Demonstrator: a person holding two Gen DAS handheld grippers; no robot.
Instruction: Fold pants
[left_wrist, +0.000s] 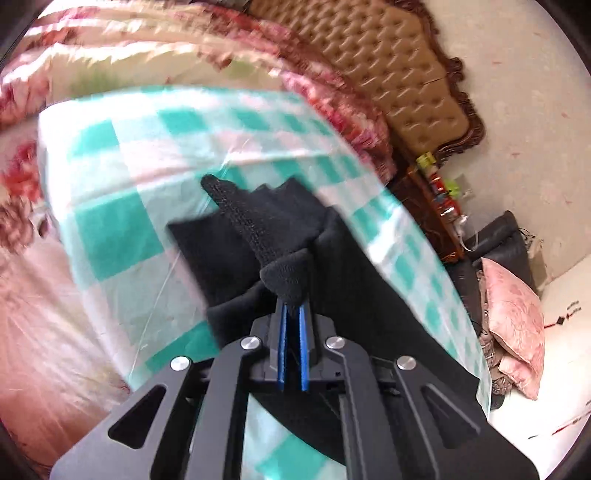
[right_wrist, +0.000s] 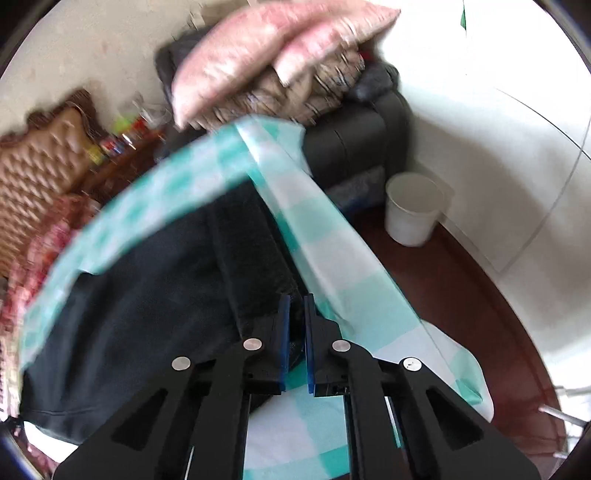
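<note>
Left wrist view: one left gripper (left_wrist: 291, 306), its two blue pads nearly together, clamped on a bunched fold of the pants (left_wrist: 229, 251).
Pants: one pair, black, lying on the checked cloth (left_wrist: 122, 206) that covers the table; in the left view the pinched corner stands up from the fabric at the fingertips.
Right wrist view: one right gripper (right_wrist: 297, 301), blue pads drawn narrow with a strip of dark fabric between them at the pants' (right_wrist: 147, 306) right edge.
Checked cloth: one, teal and white (right_wrist: 332, 251), its right side hanging over the table's edge; a fold of it lies blurred across the far part of the pants.
Cushions: two pink ones (right_wrist: 266, 55) stacked on one dark sofa (right_wrist: 354, 147) at the far side.
Bucket: one, white (right_wrist: 412, 210), on the floor to the right.
Headboard: one, tufted brown (left_wrist: 399, 70), far right in the left view.
Bedspread: one floral (left_wrist: 22, 184), left of the table.
</note>
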